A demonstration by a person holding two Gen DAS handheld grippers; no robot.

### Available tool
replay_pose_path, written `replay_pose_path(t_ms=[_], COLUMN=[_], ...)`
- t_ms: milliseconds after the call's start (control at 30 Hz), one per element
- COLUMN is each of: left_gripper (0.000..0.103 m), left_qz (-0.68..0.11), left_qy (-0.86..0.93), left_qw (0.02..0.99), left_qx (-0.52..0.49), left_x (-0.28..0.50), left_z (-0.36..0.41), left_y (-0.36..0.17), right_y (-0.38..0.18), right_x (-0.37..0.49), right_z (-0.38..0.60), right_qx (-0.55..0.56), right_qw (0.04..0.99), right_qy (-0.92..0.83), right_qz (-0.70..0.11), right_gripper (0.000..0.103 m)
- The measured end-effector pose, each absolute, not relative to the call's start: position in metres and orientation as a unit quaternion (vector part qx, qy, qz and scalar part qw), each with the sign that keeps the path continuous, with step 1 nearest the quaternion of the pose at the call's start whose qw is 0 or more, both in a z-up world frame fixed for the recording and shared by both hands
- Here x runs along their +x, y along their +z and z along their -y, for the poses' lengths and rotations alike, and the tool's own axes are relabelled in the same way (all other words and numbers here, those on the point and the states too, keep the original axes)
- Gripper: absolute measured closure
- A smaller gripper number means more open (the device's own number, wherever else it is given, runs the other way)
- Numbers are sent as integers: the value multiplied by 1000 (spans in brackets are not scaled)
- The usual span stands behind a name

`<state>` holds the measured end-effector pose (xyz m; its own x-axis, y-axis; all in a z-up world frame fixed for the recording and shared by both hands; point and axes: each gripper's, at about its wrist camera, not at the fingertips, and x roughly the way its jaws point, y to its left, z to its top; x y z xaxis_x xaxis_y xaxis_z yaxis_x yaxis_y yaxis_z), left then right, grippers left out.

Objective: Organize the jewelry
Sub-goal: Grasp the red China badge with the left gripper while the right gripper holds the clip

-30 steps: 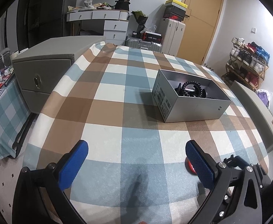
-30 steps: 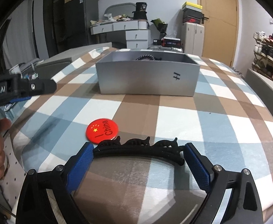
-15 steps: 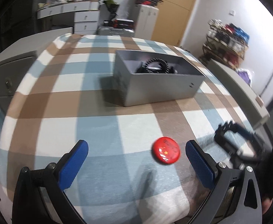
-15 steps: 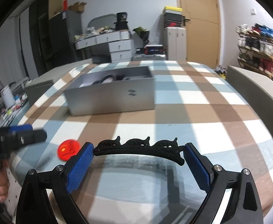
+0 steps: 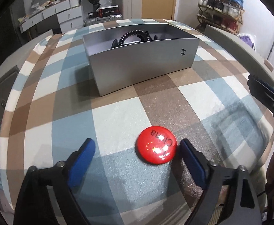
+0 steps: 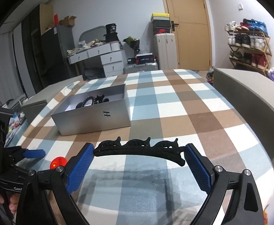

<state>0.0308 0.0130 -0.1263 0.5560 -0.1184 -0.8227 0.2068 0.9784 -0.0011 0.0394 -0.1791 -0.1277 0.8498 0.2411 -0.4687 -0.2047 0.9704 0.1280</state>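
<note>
Plainly, the biggest hazard sat ahead of both sets of fingers: the silver box [image 5: 142,63], resting on the checked tablecloth [image 5: 71,116] with black jewelry [image 5: 135,35] already heaped inside. A careless drop over its near wall would likely have snagged on that heap or missed the opening.

The right gripper [image 6: 137,158] was held level above the cloth, its blue pads wide apart yet bridged by a black ornate hair clip [image 6: 138,147], pinned only by its tips. That was a thin hold; a tilt or a slight easing of the fingers could probably have let the clip pivot and fall.

The left gripper [image 5: 135,154] was low over the cloth and angled down, fingers spread and holding nothing. The red button badge [image 5: 156,147] lay between them, hard against the right finger [image 5: 190,161] and far from the left finger. Closing from there would likely have pushed the flat, glossy badge sideways, or let it skid out, rather than pinching it.
</note>
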Motion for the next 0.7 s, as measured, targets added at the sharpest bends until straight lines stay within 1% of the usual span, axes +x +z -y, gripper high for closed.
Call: replay_pose_path(t_ms=[33,67,100,133,167,200,300,600,700], left_gripper=[27,31,38,49,56,66,66,66,66], left_qz=[-461,-461,-460,-460,-459,-458,-451,-444,-422], left_qy=[-96,-98,-102,-107,-113,-121,-122,-113,-98], left_qw=[881,881,880,880,879,878,879,885,898], left_qx=[51,52,54,58,61,67,95,81,70], left_x=[30,29,29,27,26,25,24,28,27], left_z=[-12,-12,-10,-9,-6,-2,5,0,-6], left_y=[-125,-124,-124,-122,-122,-121,-121,-114,-104], right_y=[-128,-129,-130,-130,-130,-129,-129,-125,-124], right_x=[39,40,40,40,40,40,39,39,40], right_z=[180,180,181,182,183,184,185,188,188], right_qx=[38,39,40,42,44,46,48,52,57], right_qw=[961,961,960,960,960,960,960,961,958], right_qy=[116,117,117,118,118,118,119,120,130], right_qz=[-249,-249,-250,-250,-251,-250,-250,-245,-249], right_gripper=[6,6,6,6,6,6,6,6,6])
